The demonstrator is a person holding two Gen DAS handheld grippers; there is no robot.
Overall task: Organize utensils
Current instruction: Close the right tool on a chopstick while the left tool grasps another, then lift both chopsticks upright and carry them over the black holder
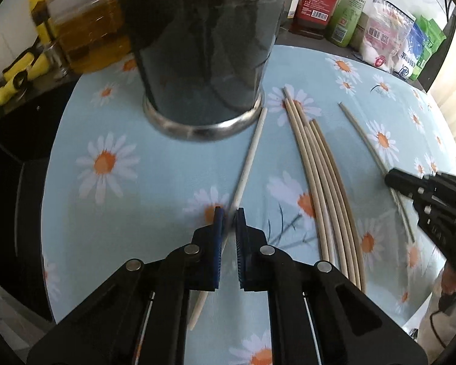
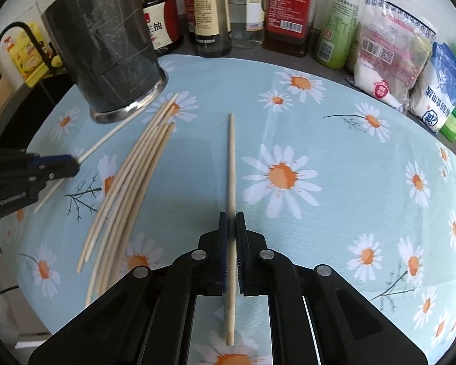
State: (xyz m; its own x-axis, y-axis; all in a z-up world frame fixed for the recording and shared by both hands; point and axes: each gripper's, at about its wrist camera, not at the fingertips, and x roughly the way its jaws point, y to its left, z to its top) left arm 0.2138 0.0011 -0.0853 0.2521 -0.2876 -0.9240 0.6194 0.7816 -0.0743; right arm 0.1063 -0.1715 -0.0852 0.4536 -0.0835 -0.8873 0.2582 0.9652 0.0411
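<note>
A dark cylindrical utensil holder (image 1: 203,60) with a metal base ring stands on the daisy-print cloth (image 1: 121,213). A pale chopstick (image 1: 249,155) lies just right of its base, and my left gripper (image 1: 229,216) is shut on its middle. Several tan chopsticks (image 1: 322,188) lie bundled between the two grippers. In the right wrist view the holder (image 2: 106,48) stands at the far left and the bundle (image 2: 130,182) lies in front of it. My right gripper (image 2: 231,219) is shut on a single tan chopstick (image 2: 231,158) that points away from me. The left gripper (image 2: 73,164) shows at the left edge.
Sauce bottles (image 2: 288,9) and plastic bags (image 2: 389,45) line the back edge of the counter. A large oil bottle (image 1: 85,36) and yellow clips (image 1: 18,73) sit left of the holder. Bare cloth (image 2: 349,213) stretches to the right.
</note>
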